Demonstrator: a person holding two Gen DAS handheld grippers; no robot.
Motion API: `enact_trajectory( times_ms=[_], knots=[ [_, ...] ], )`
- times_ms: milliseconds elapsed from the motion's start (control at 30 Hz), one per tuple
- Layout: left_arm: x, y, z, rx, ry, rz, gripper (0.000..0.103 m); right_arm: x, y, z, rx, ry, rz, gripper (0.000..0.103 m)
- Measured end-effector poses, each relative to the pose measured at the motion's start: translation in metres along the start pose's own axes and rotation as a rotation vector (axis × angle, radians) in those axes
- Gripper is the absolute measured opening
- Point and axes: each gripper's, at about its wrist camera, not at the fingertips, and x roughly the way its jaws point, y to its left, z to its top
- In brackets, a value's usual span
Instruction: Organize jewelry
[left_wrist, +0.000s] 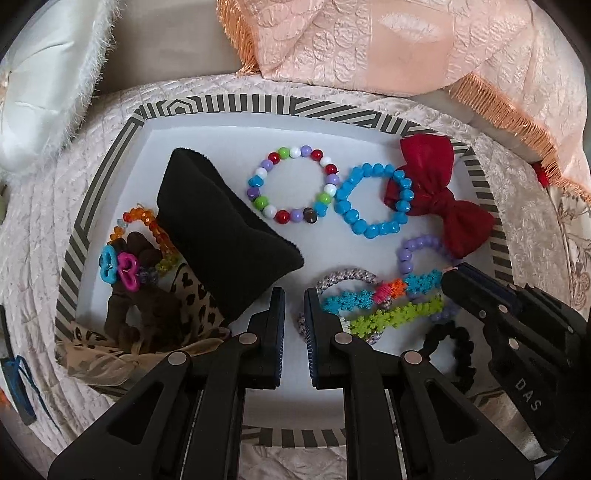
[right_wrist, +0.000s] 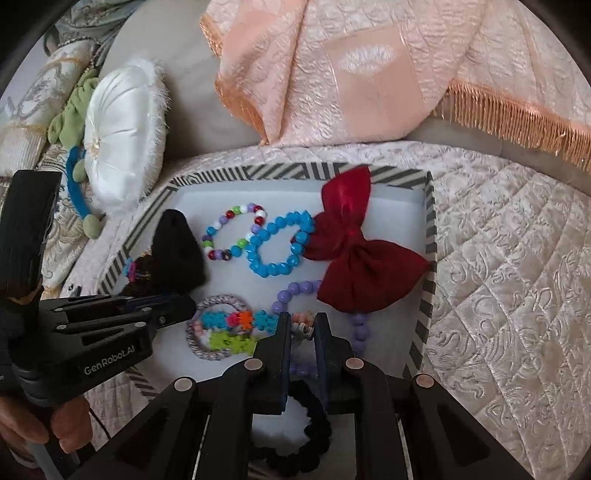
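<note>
Several pieces of jewelry lie in the striped tray (left_wrist: 96, 192), which sits on a quilted bed cover (right_wrist: 517, 280). Near the tray's middle you've got a multicolour bead bracelet (left_wrist: 291, 184) touching a blue bead bracelet (left_wrist: 373, 201); the blue one overlaps a red bow (left_wrist: 439, 195) on the right side. Closer to you: a purple bead string (left_wrist: 417, 247), a grey braided hair tie (left_wrist: 347, 280) w/ teal and green star-shaped bands (left_wrist: 391, 299) lying across it, and a black scrunchie (left_wrist: 458, 347) at the near edge. A black cushion (left_wrist: 225, 229) lies tilted on the left of the tray, w/ an orange bead bracelet (left_wrist: 147, 225), blue and pink rings (left_wrist: 118, 266) and leopard-print fabric (left_wrist: 199, 299) crowded beside it.

Your left gripper (left_wrist: 294, 314) hangs over the tray between cushion and hair tie, fingers clenched w/ only a narrow slit btwn them, nothing in it. Your right gripper (right_wrist: 303, 332) points down over the star bands and purple string; fingers likewise clenched, nothing visibly pinched, though a bit of pale band shows thru the slit. Can't tell if either touches the tray.

Behind the tray: a peach fringed cloth (right_wrist: 332, 74) and a white round pillow (right_wrist: 125, 136). Your hand (right_wrist: 55, 424) shows at the left gripper's handle.
</note>
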Motion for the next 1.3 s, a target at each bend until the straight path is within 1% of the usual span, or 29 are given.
enact_trajectory(
  times_ms=[233,400,467,500,567,600,700,767,800,867,1000,1100,1300],
  knots=[
    [-0.011,-0.006,-0.004,0.013,-0.030,0.016,0.010,0.004,-0.001,0.002,0.009,0.012,-0.039,0.012],
    [-0.023,-0.006,-0.011,0.008,-0.054,0.019,0.011,-0.008,0.002,-0.003,0.016,-0.014,-0.034,0.018],
    [-0.029,-0.006,-0.015,0.011,-0.063,0.028,0.014,-0.017,0.004,-0.006,0.016,-0.034,-0.029,0.024],
    [-0.030,-0.006,-0.016,0.010,-0.066,0.029,0.016,-0.023,0.006,-0.009,0.016,-0.046,-0.030,0.029],
    [-0.036,-0.005,-0.020,0.004,-0.073,0.024,0.020,-0.033,0.010,-0.012,0.009,-0.067,-0.037,0.030],
    [-0.038,-0.004,-0.022,0.000,-0.078,0.022,0.021,-0.039,0.012,-0.014,0.008,-0.079,-0.044,0.030],
    [-0.050,0.000,-0.031,-0.015,-0.105,0.028,0.026,-0.055,0.017,-0.020,0.031,-0.119,-0.041,0.030],
    [-0.058,0.001,-0.037,-0.020,-0.127,0.024,0.033,-0.063,0.023,-0.023,0.030,-0.146,-0.059,0.030],
    [-0.064,0.002,-0.041,-0.022,-0.143,0.023,0.035,-0.070,0.028,-0.026,0.019,-0.164,-0.082,0.031],
    [-0.073,0.001,-0.047,-0.022,-0.166,0.028,0.040,-0.078,0.036,-0.031,0.015,-0.188,-0.095,0.033],
    [-0.090,-0.001,-0.058,-0.017,-0.214,0.037,0.041,-0.089,0.049,-0.037,0.015,-0.219,-0.106,0.034],
    [-0.100,-0.002,-0.065,-0.016,-0.242,0.056,0.042,-0.092,0.058,-0.041,0.006,-0.225,-0.119,0.036],
    [-0.110,-0.001,-0.073,-0.023,-0.259,0.071,0.042,-0.103,0.069,-0.047,-0.008,-0.245,-0.134,0.037]
  ],
)
